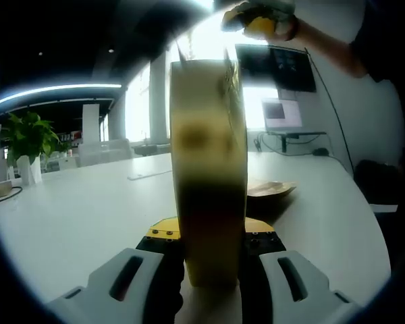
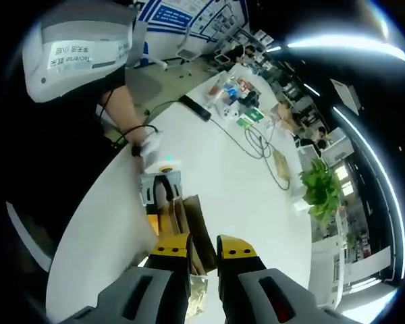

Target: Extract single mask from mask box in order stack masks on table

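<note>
A potted plant (image 1: 28, 138) is seen at the left of the left gripper view, with a monitor (image 1: 278, 67) at upper right. In the right gripper view, small boxes (image 2: 237, 91) and cables (image 2: 256, 142) are spread across the white desk (image 2: 216, 182).

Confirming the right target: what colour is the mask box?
Brown kraft-paper tan, the mask box shows best in the right gripper view.

Mask box (image 1: 208, 169) stands upright between my left gripper's (image 1: 212, 266) jaws, blocking the straight-ahead path. Open white table (image 1: 81, 209) to its left; potted plant (image 1: 28, 138) far off at the edge. To its right, a brown packet (image 1: 270, 189) lies on the table; beyond that is bare surface.
</note>
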A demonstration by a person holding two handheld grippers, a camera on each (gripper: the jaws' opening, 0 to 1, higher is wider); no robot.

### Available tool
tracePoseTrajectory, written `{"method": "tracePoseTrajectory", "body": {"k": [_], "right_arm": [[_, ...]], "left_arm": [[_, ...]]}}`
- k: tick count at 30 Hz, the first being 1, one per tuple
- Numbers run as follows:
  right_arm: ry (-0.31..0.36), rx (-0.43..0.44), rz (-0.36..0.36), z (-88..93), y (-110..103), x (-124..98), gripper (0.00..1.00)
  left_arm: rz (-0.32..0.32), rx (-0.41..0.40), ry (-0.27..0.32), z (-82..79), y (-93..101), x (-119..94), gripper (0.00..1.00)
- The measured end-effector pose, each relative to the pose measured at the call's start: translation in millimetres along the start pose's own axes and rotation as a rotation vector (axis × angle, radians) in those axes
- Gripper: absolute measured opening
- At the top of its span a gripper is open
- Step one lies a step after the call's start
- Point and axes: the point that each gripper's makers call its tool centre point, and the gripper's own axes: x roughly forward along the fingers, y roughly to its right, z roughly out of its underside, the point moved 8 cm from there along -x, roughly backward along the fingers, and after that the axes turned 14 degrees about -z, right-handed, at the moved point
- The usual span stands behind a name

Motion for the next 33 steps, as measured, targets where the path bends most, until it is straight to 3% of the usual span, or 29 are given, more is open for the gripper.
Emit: {"method": "tracePoseTrajectory", "body": {"k": [6,10,19,33], "right_arm": [[-0.059,-0.034,-0.075,2.0,4,12,0.11],[-0.060,-0.010,-0.104,4.4,8,18,0.10],[-0.120,-0.046,-0.179,8.2,6,30,0.10],[-0.155,-0.080,-0.242,12.5,6,46,0.09]], "left_arm": [[-0.001,0.000,0.000,-0.4,0.4,0,0.20],[-0.002,0.000,0.000,0.1,-0.4,0,0.20],[0.000,-0.002,0.001,0.0,-0.2,0,0.20],[0.000,-0.004,0.002,-0.5,0.3,-1,0.20]]}}
